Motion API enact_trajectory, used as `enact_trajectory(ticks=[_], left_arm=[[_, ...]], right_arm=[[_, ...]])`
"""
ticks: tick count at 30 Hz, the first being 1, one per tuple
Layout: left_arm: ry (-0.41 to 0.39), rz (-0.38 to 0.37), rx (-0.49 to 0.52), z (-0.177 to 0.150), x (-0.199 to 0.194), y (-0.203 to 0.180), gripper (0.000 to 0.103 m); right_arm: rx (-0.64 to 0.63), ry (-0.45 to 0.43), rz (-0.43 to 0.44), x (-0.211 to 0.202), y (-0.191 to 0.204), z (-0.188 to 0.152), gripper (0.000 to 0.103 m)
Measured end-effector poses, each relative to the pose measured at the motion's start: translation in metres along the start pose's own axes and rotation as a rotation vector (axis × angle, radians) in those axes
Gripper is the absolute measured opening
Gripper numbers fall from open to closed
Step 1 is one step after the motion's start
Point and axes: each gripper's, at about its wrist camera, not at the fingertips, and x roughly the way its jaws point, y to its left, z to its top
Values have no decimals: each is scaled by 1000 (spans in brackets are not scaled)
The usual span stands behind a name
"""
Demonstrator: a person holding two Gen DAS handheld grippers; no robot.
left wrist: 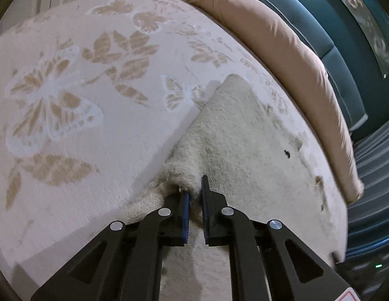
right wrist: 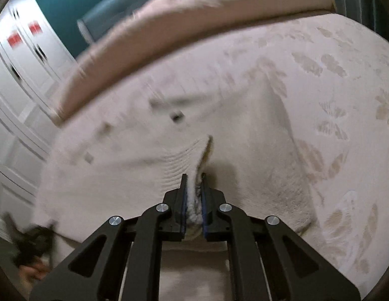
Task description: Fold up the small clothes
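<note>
The left gripper point(left wrist: 194, 188) comes up from the bottom middle of the left wrist view; its jaws are drawn almost together and pinch a fuzzy edge of the cream garment point(left wrist: 234, 135); a tuft of the cloth bulges just above the left finger's blue pad point(left wrist: 185, 215). The garment lies on the blanket point(left wrist: 81, 87), spread from the gripper towards the right middle of the frame, its upper corner pointing to the middle of the picture; a small dark mark point(left wrist: 286, 153) sits on the cloth right of centre. The blanket is pale pink with tan leaves and white butterflies, filling the left and centre; a pink pillow point(left wrist: 282, 45) runs along its far edge from the top middle down to the right; a teal headboard point(left wrist: 307, 15) stands behind it in the upper right.

In the right wrist view, which is blurred, the right gripper point(right wrist: 194, 180) rises from the bottom middle; its jaws are clamped on a fold of the same cream garment point(right wrist: 144, 165), white fleece filling the narrow slot between the blue pads point(right wrist: 204, 200); a ridge of cloth runs up from the tips towards the centre. The garment covers the middle and left of the frame; the patterned blanket point(right wrist: 345, 100) shows to the right; the pillow point(right wrist: 194, 12) crosses the top; white cupboard doors point(right wrist: 23, 57) fill the upper left. At the lower left edge a dark blurred shape point(right wrist: 31, 243) shows, too smeared to tell what it is.
</note>
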Motion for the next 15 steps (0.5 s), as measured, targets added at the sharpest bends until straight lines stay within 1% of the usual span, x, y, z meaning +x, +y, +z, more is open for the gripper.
enact_trajectory(ticks=[1, 2, 3, 4, 5, 6, 8, 9, 10, 11, 12, 13, 14, 15], left_arm=[[-5, 9, 15, -1, 1, -1, 9], [-9, 16, 28, -2, 1, -2, 9], [-16, 25, 46, -3, 1, -4, 9], [-20, 33, 64, -5, 1, -5, 10], [-28, 42, 87, -6, 1, -6, 11], [-33, 43, 100, -8, 1, -6, 11], [-46, 40, 127, -11, 1, -6, 12], [-56, 37, 140, -12, 1, -6, 12], [-64, 34, 146, -14, 0, -5, 12], [-69, 31, 148, -14, 0, -5, 12], [-72, 27, 147, -15, 0, -5, 12], [-76, 23, 146, -15, 0, -4, 12], [-80, 19, 147, -16, 0, -3, 12], [-89, 14, 149, -17, -1, -3, 12]], right_arm=[[-3, 7, -14, 5, -4, -2, 9], [-21, 64, -63, 22, -9, -8, 9], [-30, 98, -86, 29, -16, -10, 9], [-29, 86, -71, 29, -18, -12, 9], [-27, 65, -67, 20, -16, -12, 11], [-24, 50, -80, 13, -15, -9, 11], [-23, -13, -105, -8, -9, -4, 13], [-34, -43, -85, -19, 0, -3, 14], [-44, -51, -53, -23, 8, -1, 20], [-64, -41, 4, -23, 25, 1, 30], [-83, -25, 43, -19, 38, 4, 34], [-116, -5, 86, -12, 54, 7, 37], [-156, 15, 124, -4, 74, 6, 37], [-214, 44, 168, 9, 102, 5, 37]])
